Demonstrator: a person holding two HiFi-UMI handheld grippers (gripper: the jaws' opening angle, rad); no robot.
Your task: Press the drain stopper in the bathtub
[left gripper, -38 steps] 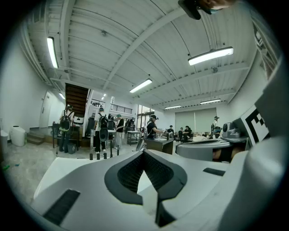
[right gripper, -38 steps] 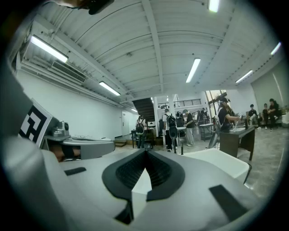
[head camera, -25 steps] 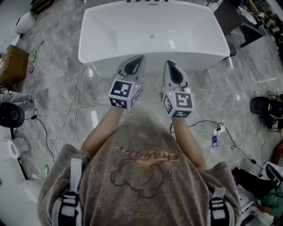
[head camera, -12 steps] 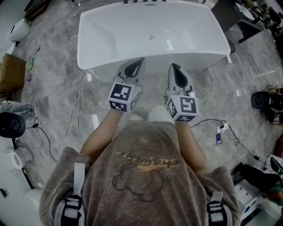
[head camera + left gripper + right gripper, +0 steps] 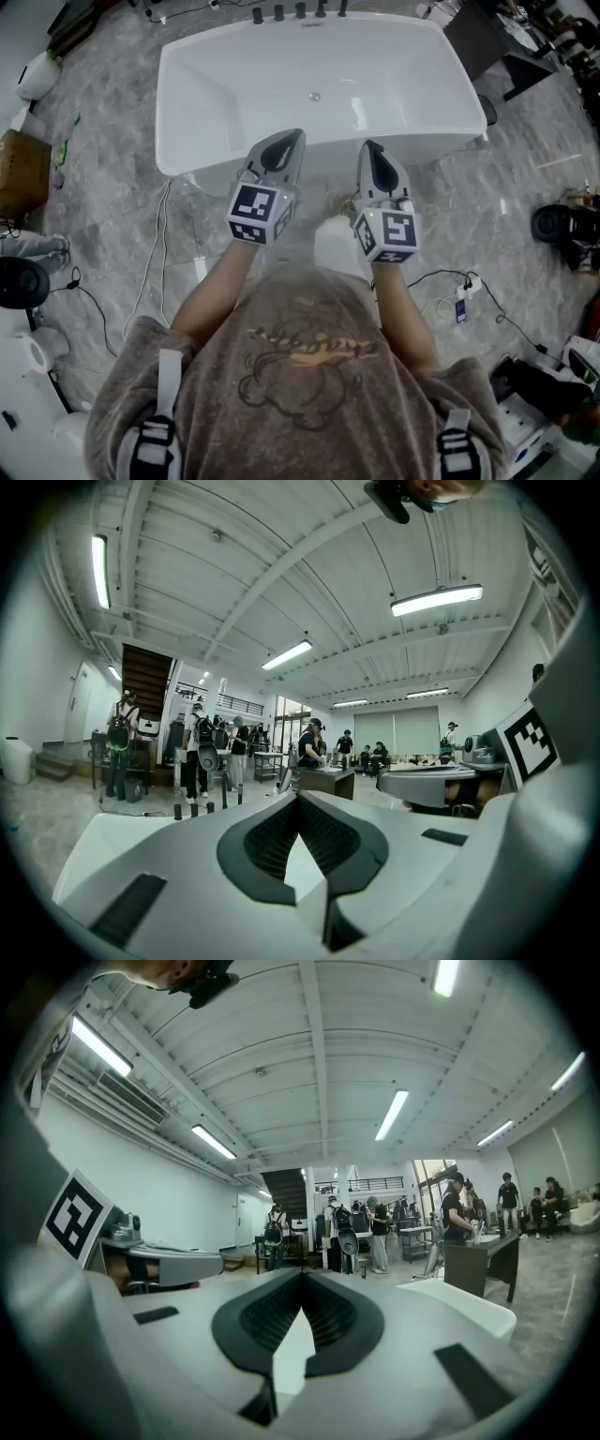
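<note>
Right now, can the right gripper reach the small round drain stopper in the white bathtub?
Probably: the right gripper is at the bathtub near rim; nothing lies between it and the drain stopper.

The bathtub [image 5: 187, 66] fills the upper centre of the head view, with the drain stopper [image 5: 315, 96] in its floor. What seem to be taps [image 5: 300, 11] line its far rim. The left gripper [image 5: 292, 139] and right gripper [image 5: 367, 150] lie side by side over its near rim, and cables [image 5: 161, 234] lie at the left.

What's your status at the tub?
Grippers: left hand-held gripper shut, empty; right hand-held gripper same; both at the bathtub near rim. Tub floor: drain stopper untouched. Nothing in between.
</note>
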